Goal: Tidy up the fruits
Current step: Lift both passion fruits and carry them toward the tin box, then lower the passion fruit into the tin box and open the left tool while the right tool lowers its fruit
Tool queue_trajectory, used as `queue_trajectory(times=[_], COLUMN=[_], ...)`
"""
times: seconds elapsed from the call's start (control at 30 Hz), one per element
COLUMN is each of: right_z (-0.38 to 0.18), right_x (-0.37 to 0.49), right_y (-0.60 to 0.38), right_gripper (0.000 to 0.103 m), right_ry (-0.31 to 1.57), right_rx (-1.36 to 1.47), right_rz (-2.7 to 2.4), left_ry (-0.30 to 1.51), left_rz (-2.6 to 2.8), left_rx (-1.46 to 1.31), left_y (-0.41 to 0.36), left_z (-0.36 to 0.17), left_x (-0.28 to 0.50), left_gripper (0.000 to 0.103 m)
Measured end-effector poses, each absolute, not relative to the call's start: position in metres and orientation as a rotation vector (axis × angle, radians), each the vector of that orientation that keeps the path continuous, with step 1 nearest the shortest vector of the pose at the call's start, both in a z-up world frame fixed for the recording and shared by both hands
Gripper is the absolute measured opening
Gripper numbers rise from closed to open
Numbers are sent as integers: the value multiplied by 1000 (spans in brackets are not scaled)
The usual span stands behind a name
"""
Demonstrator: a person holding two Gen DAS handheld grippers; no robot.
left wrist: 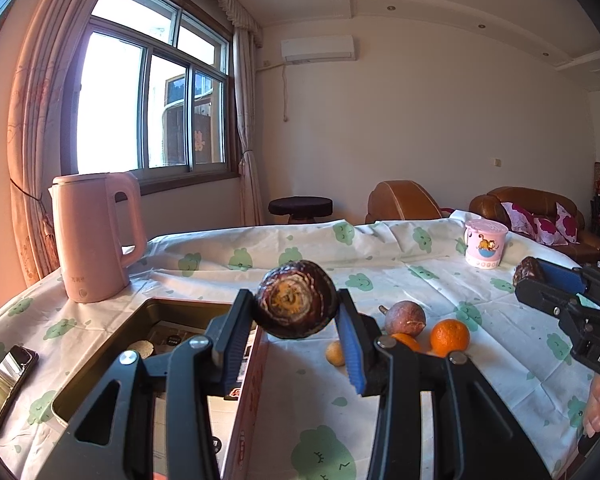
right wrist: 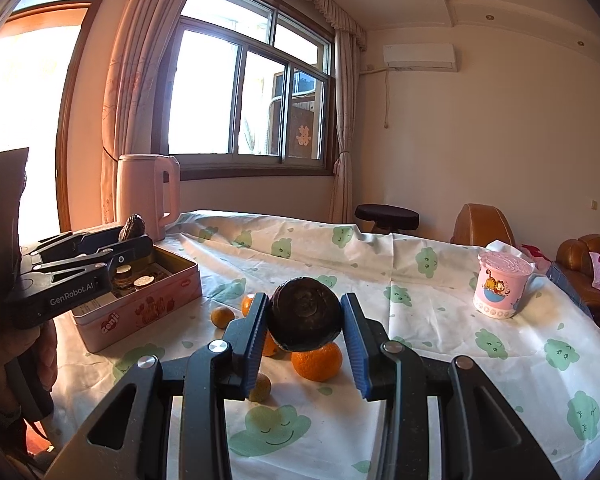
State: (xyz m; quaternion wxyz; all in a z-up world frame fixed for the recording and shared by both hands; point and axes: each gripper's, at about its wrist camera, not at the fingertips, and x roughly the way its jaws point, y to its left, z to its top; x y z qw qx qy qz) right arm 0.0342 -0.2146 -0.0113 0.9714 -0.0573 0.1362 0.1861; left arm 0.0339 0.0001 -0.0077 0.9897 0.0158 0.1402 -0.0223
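Left wrist view: the left claw [left wrist: 298, 320] is gripping a dark fruit [left wrist: 296, 300] above the tin [left wrist: 100, 344], hiding its contents; the right claw [right wrist: 305, 330] is clamping another dark fruit [right wrist: 306, 314].

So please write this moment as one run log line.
left hand-held gripper: shut on dark round fruit | right hand-held gripper: shut on dark round fruit | pink metal tin: open

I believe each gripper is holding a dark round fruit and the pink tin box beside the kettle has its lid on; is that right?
Not quite: the pink tin box is open, with no lid on it, as the right wrist view shows. Each gripper, left gripper and right gripper, does hold a dark round fruit, beside the kettle.
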Motion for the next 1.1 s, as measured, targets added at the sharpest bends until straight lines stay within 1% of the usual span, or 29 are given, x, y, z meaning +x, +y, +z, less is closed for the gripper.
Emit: queue_trajectory(times=[0.7,1.1], right_z=[45,46], right_x=[55,70], right_y=[-143,-85], right_gripper=[39,39], right_ry=[232,235], right_rx=[-185,-201], right_rz=[546,640], left_ry=[299,345], left_rz=[36,103], left_rx=[33,62], left_y=[46,76], left_z=[-6,-8], left_x=[36,44], left_gripper=[43,43])
